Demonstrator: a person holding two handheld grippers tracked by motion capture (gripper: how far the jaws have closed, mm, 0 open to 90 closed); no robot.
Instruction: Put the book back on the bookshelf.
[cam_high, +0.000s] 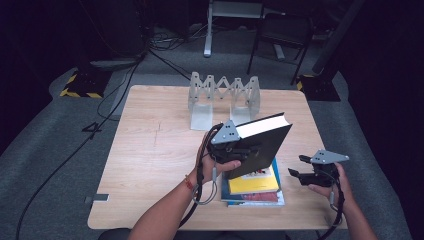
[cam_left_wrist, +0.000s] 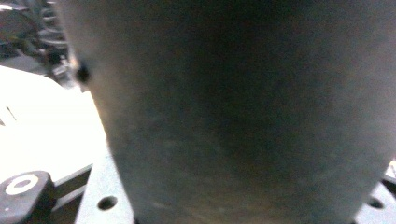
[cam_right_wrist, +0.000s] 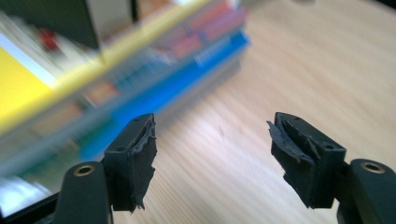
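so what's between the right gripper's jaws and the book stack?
Only bare table between the right gripper and the book stack, in the right gripper view.

From my seat at the controls, the book (cam_high: 260, 145) in my left gripper (cam_high: 239, 150) has a black cover and a white page edge, and in the left gripper view its cover (cam_left_wrist: 243, 112) reads as a dull dark grey. At about five o'clock from it the stack of books (cam_high: 252, 187) shows a yellow cover on top with a red mark, then white, red and blue edges beneath, all on the pale wood-grain table (cam_high: 155, 150). My right gripper (cam_high: 304, 172) is black with a grey plate, its pads (cam_right_wrist: 140, 158) matt black, and the folding rack (cam_high: 223, 97) at twelve o'clock is light grey.
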